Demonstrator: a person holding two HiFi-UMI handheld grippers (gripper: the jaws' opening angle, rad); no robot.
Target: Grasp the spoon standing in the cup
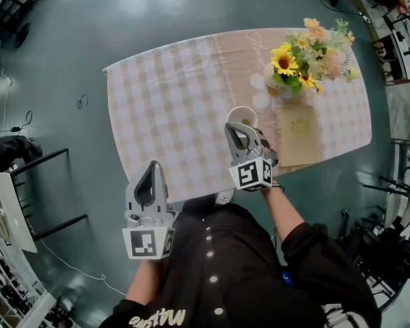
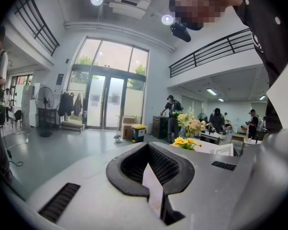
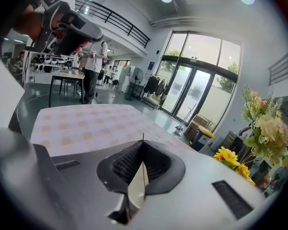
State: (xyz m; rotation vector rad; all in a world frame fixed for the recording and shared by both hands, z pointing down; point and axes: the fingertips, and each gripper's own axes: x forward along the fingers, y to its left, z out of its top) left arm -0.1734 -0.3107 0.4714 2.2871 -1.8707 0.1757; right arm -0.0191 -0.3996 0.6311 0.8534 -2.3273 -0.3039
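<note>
Left gripper (image 1: 150, 171), jaws closed together and empty, off the table's (image 1: 164, 101) near edge; right gripper (image 1: 238, 130), jaws clamped on a thin upright sliver, apparently the spoon (image 3: 143, 139), over the white cup (image 1: 242, 115) by that edge; flowers (image 1: 307, 57), far right corner.

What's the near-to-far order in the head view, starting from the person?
left gripper → right gripper → white cup → sunflower bouquet. I left out the tan card on the table, because it lies alongside the right gripper.
</note>
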